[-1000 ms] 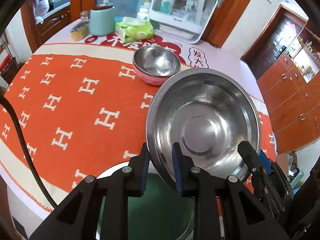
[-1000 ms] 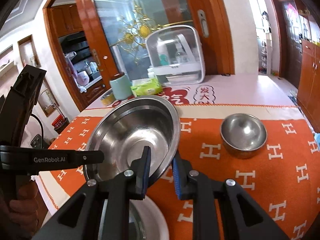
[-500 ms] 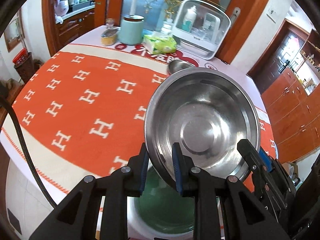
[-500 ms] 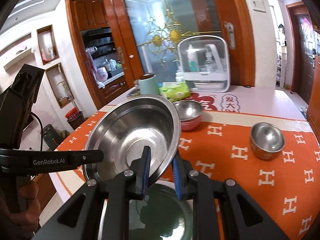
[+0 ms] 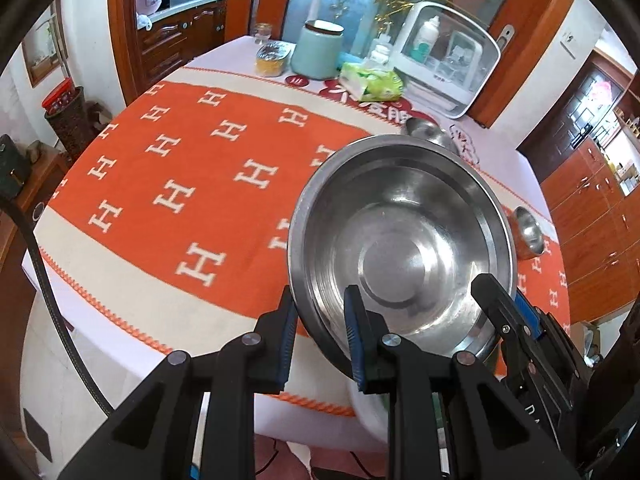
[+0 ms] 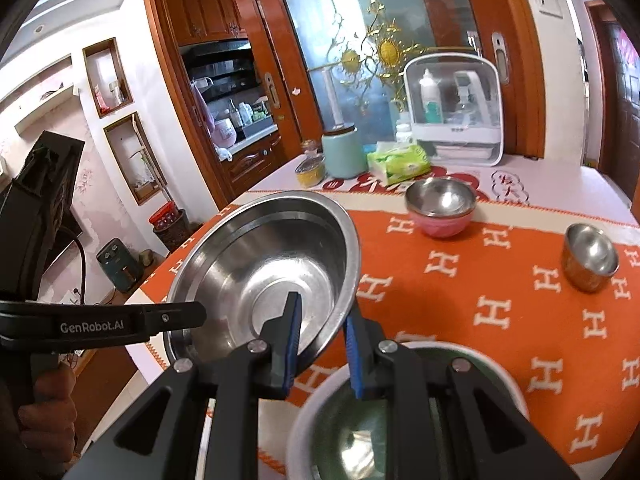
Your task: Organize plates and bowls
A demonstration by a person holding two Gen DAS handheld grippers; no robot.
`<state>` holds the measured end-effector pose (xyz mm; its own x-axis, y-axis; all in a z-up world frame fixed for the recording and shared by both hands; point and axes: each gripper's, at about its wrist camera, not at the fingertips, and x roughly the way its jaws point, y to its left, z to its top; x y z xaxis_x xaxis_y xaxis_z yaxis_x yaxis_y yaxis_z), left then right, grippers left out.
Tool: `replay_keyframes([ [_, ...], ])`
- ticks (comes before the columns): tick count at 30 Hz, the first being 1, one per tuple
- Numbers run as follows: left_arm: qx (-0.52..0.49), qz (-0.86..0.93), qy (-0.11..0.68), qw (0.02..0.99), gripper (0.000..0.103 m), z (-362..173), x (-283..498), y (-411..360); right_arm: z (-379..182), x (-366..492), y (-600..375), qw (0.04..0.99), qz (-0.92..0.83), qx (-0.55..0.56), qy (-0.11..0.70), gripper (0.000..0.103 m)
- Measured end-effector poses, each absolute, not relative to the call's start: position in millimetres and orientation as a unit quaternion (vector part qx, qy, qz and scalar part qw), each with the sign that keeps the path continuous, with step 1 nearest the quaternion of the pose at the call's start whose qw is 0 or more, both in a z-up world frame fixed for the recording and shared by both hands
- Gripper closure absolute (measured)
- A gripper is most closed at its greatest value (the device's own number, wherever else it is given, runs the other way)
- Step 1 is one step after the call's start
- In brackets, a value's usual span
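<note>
Both sets of jaws are clamped on the rim of the large steel bowl (image 6: pixel 264 272) — the right gripper (image 6: pixel 320 344) pinches the near edge, the left gripper (image 5: pixel 320 340) the opposite side — so the bowl hangs tilted above the table (image 6: pixel 520 320). Just below the right jaws sits a white dish with a green inside (image 6: pixel 360 432). Farther out, beyond the right jaws, a steel bowl nests in a pink bowl (image 6: pixel 440 224), a small steel cup (image 6: pixel 590 258) stands off to the right, and a mint-green canister (image 6: pixel 344 152) stands at the far edge.
</note>
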<state>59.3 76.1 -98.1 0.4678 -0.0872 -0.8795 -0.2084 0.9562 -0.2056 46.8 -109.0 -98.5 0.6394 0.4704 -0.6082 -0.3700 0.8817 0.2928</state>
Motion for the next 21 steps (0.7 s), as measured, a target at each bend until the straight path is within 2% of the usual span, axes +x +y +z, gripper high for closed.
replay_keyframes([
  [21,-0.113,-0.019,0.617,0.778,0.082,-187,73,141,-169,42,-45,0.867,0.15,0.098,0.464,0.082],
])
